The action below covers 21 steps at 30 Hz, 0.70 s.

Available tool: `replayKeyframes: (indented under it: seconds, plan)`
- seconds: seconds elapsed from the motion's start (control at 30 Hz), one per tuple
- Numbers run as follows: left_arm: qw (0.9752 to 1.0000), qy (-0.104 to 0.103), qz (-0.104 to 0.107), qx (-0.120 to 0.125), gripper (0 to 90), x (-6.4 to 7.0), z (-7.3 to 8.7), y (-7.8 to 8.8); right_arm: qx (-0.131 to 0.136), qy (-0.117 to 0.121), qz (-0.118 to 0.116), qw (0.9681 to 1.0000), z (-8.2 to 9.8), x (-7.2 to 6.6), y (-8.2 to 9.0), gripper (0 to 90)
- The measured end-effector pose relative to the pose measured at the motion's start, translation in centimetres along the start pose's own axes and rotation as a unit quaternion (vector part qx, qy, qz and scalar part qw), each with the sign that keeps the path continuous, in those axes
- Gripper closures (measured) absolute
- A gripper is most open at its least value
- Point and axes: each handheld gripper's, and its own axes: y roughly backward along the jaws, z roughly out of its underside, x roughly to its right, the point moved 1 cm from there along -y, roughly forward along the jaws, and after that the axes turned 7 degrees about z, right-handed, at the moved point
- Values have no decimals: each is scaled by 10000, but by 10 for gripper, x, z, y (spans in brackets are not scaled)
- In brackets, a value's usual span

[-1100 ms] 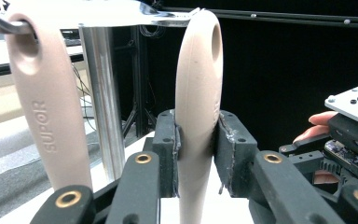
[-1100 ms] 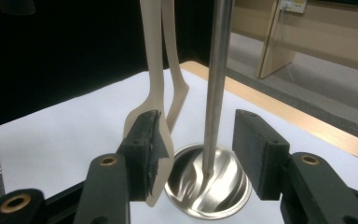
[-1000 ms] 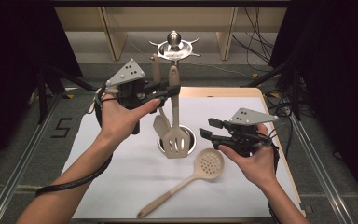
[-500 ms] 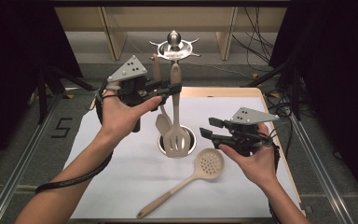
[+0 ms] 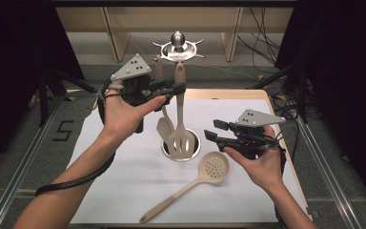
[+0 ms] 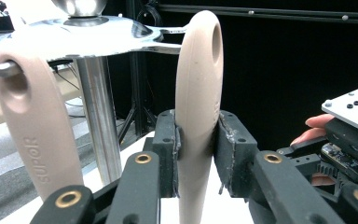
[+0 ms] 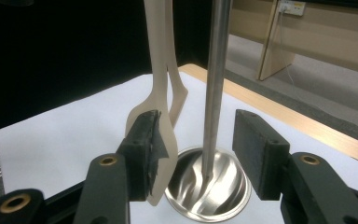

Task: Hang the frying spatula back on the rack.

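At the centre of the high view, a steel utensil stand [image 5: 177,46] rises from a round base [image 5: 181,151] on the white sheet covering the table [image 5: 228,94]. The left gripper [image 5: 175,88] is clamped on the beige handle of a slotted turner [image 5: 180,138], which hangs upright with its blade low over the base. In the left gripper view the jaw pads press the handle [image 6: 196,93] from both sides just below its hanging hole, and the hole sits level with one of the stand's hook arms [image 6: 170,39], close beside it but, as far as I can judge, not yet threaded on. A second beige utensil [image 6: 32,126] already hangs from a hook at the left of that view.

At the right of the high view, the right gripper [image 5: 215,130] hovers with its jaws apart and nothing between the pads; its own view looks at the stand's pole [image 7: 216,84] and base. A beige skimmer [image 5: 209,168] lies flat on the sheet in the lower middle, just below that gripper.

The step in hand looks like hanging the turner. The next move calls for lining the hole up with the hook tip, sliding it on, then loosening the jaws; the skimmer would likely follow.
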Motion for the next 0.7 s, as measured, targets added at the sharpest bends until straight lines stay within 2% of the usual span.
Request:
replayKeyframes:
  seconds: [0.03,0.07,0.3,0.4,0.53,0.6,0.7]
  plan:
    - [10000,-4,2,-5,708,0,0,0,-10,-17,-73,10000,0,0,0,518]
    - [10000,-7,3,-12,708,-1,0,0,30,96,-93,9999,0,1,-1,518]
    - [10000,0,-9,-42,708,-4,-1,-2,43,105,-100,9999,0,1,-2,516]
    - [10000,13,-7,-46,708,-5,-1,-3,75,124,44,9999,0,2,-1,516]
    - [10000,5,-15,-43,708,-5,-1,-4,38,20,23,10000,0,1,0,516]
    - [10000,2,-25,-54,708,-6,-1,-4,90,102,52,9999,0,2,-1,516]
    - [10000,14,-40,-54,708,-7,-1,-5,31,92,15,10000,0,2,-1,516]
